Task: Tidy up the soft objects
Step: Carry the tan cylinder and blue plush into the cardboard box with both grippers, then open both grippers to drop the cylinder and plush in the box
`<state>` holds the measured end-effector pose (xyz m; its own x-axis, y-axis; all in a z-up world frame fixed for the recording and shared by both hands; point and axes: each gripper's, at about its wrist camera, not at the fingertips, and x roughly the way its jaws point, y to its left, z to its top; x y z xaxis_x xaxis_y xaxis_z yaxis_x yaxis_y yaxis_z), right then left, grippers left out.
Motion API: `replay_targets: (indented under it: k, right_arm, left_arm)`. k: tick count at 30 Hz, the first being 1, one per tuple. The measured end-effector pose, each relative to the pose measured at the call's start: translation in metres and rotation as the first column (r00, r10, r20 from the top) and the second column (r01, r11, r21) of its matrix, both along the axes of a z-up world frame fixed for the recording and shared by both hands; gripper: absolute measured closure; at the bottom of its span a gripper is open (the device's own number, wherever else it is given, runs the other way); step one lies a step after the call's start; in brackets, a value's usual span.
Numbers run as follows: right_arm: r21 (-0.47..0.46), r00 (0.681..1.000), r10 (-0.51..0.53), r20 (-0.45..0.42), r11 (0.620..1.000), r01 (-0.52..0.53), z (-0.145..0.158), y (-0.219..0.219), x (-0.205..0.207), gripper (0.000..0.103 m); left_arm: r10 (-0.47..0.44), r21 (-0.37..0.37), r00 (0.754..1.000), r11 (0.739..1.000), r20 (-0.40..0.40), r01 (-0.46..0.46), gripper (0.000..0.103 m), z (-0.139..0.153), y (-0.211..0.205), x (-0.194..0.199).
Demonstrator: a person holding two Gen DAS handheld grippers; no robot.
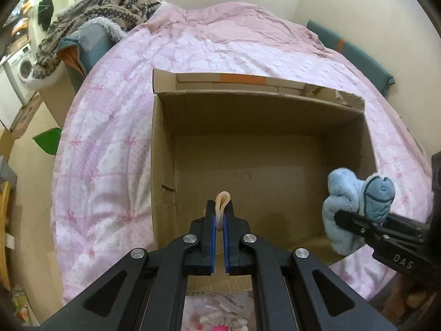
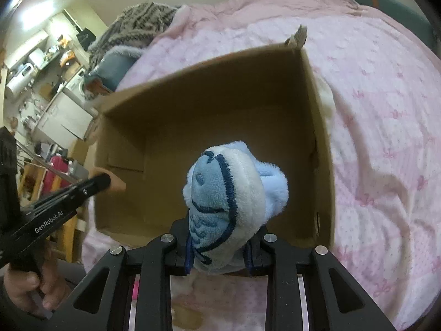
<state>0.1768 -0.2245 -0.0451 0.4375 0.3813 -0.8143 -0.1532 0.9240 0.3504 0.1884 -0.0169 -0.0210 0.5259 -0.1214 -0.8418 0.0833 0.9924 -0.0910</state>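
Left hand-held gripper (image 1: 219, 215): nearest the left wrist camera, black with blue pads, jaws pinched tight on a small folded beige soft piece (image 1: 222, 207), which sticks up between the fingertips.
Beige soft piece, place: held above the near part of the box's floor, not resting on it.
Right hand-held gripper (image 2: 220, 251): jaws part-way closed, pressing from both sides on a blue plush fish (image 2: 220, 193).
Blue plush fish: light blue and white fleece with dark blue stitched lines; its head points away from the right wrist camera, with a paler blue fluffy part behind it.
Plush fish, place: held in the air over the near right part of the box opening; in the left wrist view it shows at the box's right edge (image 1: 355, 204).
Cardboard box (image 1: 162, 149): open at the top, 1 flap folded outward at the far side, brown floor bare as far as it shows.
Bed cover (image 1: 110, 127): pink and white with a bow pattern; the box stands on it.
Striped knit blanket (image 1: 110, 8): heaped at the far left end of the bed.
Person's hand (image 2: 30, 292): at the lower left of the right wrist view, wrapped around the left tool's handle.
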Motion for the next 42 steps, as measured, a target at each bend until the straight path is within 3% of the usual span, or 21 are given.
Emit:
replay_targets:
  k: [6,18,35,38,40,42]
  right_arm:
    - [-0.045,0.999,0.024,-0.028,0.999,-0.025,-0.012,0.008,0.009,0.073]
    - [-0.059,0.998,0.031,-0.062,0.998,-0.034,-0.02,0.012,0.016,0.071]
    - [-0.054,0.998,0.03,-0.055,0.998,-0.033,-0.021,0.013,0.015,0.067]
    - [-0.064,0.999,0.017,-0.034,0.998,-0.019,-0.019,0.012,0.014,0.056]
    - [-0.076,1.0,0.007,-0.005,0.997,-0.007,-0.013,0.011,0.012,0.052]
    - [-0.071,0.999,-0.005,0.033,0.997,0.007,-0.005,0.008,0.011,0.039]
  left_arm:
    - [-0.019,-0.046,0.999,0.999,-0.034,0.017,0.098,-0.009,0.0,-0.001]
    - [-0.046,-0.024,0.998,0.999,-0.032,0.045,0.097,-0.013,-0.01,-0.003]
    - [-0.05,-0.028,0.998,0.998,-0.049,0.049,0.082,-0.015,-0.012,-0.005]
    - [-0.049,-0.012,0.998,0.999,-0.033,0.049,0.067,-0.012,-0.014,-0.006]
    - [-0.039,0.019,0.999,0.999,-0.003,0.039,0.038,-0.007,-0.016,-0.008]
    - [-0.031,0.041,0.999,0.999,0.036,0.029,0.031,0.0,-0.016,-0.011]
